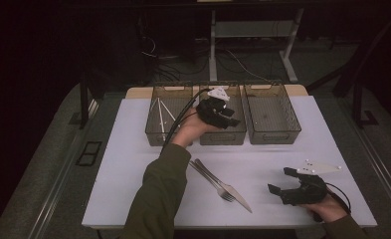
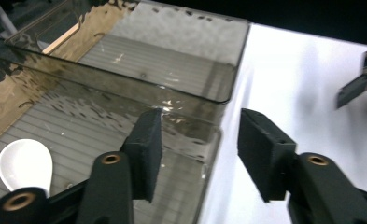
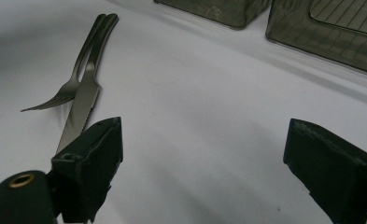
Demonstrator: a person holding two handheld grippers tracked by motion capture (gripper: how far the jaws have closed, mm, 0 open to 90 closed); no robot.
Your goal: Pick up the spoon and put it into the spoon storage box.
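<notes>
Left gripper fingers released above white plastic spoon in middle smoked-plastic bin; withdraw vertically. Right gripper fingers spread, empty.

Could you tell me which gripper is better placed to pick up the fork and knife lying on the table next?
Probably the right gripper: it rests open on the table beside the fork and knife, jaws facing them. The left gripper is over the middle bin, above a white spoon.

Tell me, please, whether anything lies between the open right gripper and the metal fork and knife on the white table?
Nothing visible does: the right gripper hangs open, and only bare white table separates it from the metal fork and knife lying side by side.
</notes>
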